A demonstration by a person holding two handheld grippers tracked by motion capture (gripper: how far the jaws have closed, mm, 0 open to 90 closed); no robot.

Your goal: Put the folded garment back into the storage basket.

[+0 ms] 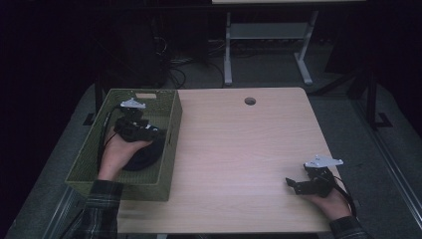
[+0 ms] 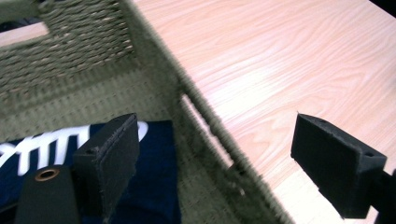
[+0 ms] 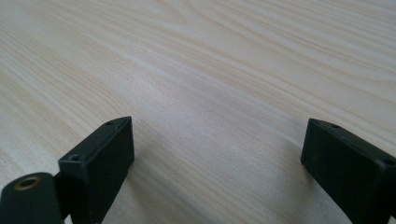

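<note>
While the left claw point(image 1: 149, 130) hangs inside the olive-green woven rectangular basket point(image 1: 84, 164), its jaws stand wide apart with nothing between them, and the dark navy folded cloth with white print point(image 1: 144, 157) lies on the basket floor just below and behind it. From the left gripper view, the cloth point(image 2: 154, 163) sits under the left-hand jaw, while the basket's near side wall, with its slotted handle, runs diagonally between the two jaws, so the claw straddles that wall on the side toward the pale wood-grain worktop point(image 1: 239, 149). The cloth's long axis looks to run along the basket's length, though much of it is hidden by the hand. The left hand point(image 1: 115, 154) is far nearer to the cloth; the right claw point(image 1: 293, 185), also spread open and empty, rests low by the worktop's near right corner, well apart from the basket. Any move out of the basket has to clear its tall right wall; beyond that the worktop is open as far as the round cable hole point(image 1: 250, 101) near its far edge.
</note>
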